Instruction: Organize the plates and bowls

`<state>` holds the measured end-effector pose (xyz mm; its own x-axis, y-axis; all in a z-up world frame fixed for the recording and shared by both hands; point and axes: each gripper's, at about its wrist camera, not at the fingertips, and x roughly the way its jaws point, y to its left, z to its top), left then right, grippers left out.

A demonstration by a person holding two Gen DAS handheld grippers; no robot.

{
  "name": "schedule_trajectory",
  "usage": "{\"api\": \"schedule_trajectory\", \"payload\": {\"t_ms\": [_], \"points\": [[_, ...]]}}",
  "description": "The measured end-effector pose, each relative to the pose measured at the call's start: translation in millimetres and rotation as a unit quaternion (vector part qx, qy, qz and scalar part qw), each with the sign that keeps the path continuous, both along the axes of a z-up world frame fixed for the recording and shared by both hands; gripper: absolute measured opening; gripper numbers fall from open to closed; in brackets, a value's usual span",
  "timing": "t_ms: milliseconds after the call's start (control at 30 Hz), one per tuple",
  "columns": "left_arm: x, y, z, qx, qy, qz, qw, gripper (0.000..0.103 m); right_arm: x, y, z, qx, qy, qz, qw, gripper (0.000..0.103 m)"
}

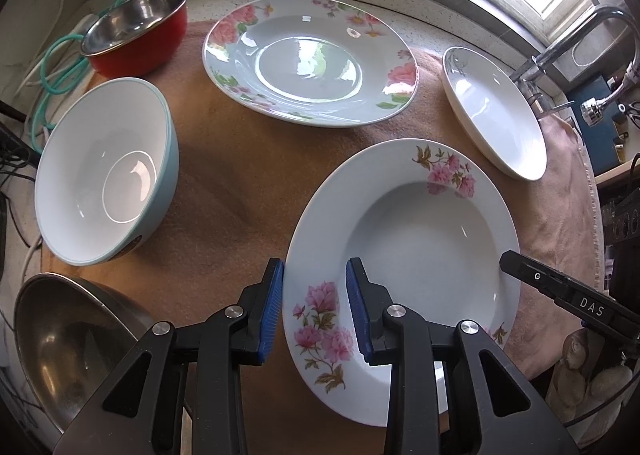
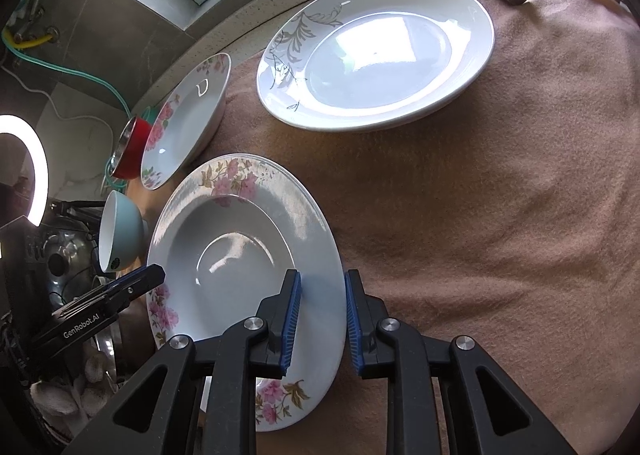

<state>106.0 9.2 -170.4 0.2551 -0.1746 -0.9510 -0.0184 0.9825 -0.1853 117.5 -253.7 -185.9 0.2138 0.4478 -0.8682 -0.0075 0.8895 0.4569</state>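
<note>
We count 3 plates and 4 bowls on our brown cloth [image 2: 500, 195]. The nearest flowered plate [image 1: 404, 255] lies at its front edge, its left rim between our left gripper [image 1: 314, 311] pads, its right rim between our right gripper [image 2: 320, 319] pads; both clamp it.

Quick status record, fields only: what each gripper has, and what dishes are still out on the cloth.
left gripper: jaws straddle the near-left rim of the pink-flowered deep plate
right gripper: jaws straddle the opposite rim of that plate
grip: pads sit at the rim; firm contact cannot be told
other plates: large rose plate, white plate with grey leaf print
bowls: blue bowl, red bowl, steel bowl
surface: pinkish cloth
</note>
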Motion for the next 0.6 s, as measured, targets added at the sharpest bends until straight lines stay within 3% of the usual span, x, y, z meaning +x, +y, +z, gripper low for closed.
{"api": "schedule_trajectory", "payload": {"t_ms": [600], "points": [[-18.4,-9.3,6.9,-0.007,-0.004,-0.005,1.0000,0.030,-8.5,-1.9,2.7,-0.003,0.000,-0.006,1.000,0.020]]}}
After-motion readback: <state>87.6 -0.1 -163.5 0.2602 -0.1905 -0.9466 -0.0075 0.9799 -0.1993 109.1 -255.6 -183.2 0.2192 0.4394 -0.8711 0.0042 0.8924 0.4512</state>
